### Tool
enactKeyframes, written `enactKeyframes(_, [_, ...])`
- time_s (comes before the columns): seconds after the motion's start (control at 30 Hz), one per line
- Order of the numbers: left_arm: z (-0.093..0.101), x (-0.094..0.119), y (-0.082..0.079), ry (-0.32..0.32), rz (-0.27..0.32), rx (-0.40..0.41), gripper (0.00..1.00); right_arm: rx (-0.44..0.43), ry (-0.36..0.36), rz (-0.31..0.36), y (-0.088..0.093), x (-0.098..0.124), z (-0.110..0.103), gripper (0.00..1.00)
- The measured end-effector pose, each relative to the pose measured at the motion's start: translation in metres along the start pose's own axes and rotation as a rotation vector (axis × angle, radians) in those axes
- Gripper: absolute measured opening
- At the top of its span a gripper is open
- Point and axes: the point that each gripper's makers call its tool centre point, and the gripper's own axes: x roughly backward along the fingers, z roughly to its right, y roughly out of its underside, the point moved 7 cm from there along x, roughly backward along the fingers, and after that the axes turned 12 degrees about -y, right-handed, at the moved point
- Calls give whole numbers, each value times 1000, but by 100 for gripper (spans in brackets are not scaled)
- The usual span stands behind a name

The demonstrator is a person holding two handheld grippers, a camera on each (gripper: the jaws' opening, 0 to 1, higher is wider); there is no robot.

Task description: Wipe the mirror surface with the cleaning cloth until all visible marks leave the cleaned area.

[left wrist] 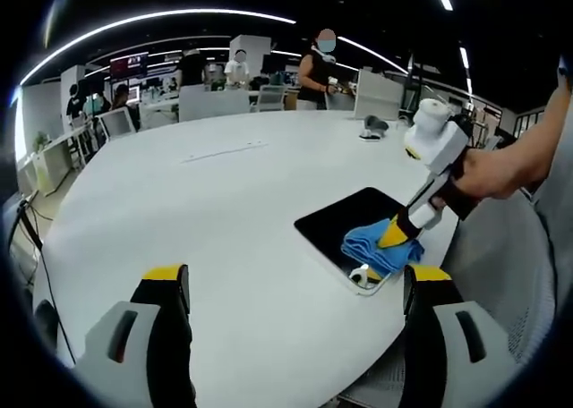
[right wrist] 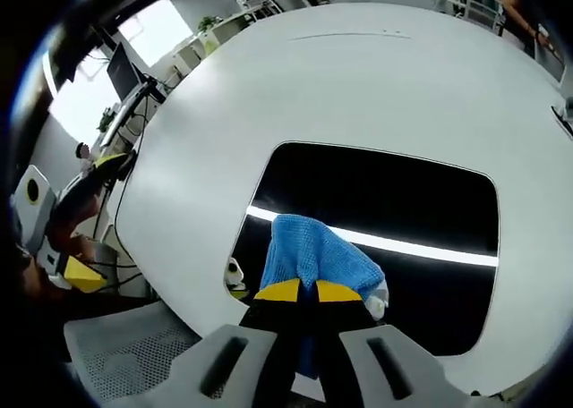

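One blue cloth [right wrist: 315, 251] is pinched in the right tongs [right wrist: 300, 291] upon one mirror [right wrist: 403, 202], while the left tongs [left wrist: 300, 287] gape wide over the desk [left wrist: 206, 211].

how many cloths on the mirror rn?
1. A blue cloth lies on the mirror near its edge closest to the person, pinched in the right tool. In the left gripper view it sits at the mirror's near corner. Nothing suggests another is hidden.

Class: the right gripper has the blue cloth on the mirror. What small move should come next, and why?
Probably sweep the cloth away from the near edge across the mirror: the right gripper pins it by that edge, and most of the glass lies beyond, uncovered.
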Motion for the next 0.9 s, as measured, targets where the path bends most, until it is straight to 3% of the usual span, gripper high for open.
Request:
enactKeyframes(0.57, [-10,1,-8,-18,7,-10,99,39,-32,-20,-10,-15,-16,0])
enactKeyframes(0.9, [-6,1,-7,-21,9,2,99,82,-41,-31,-14,-24,-28,0])
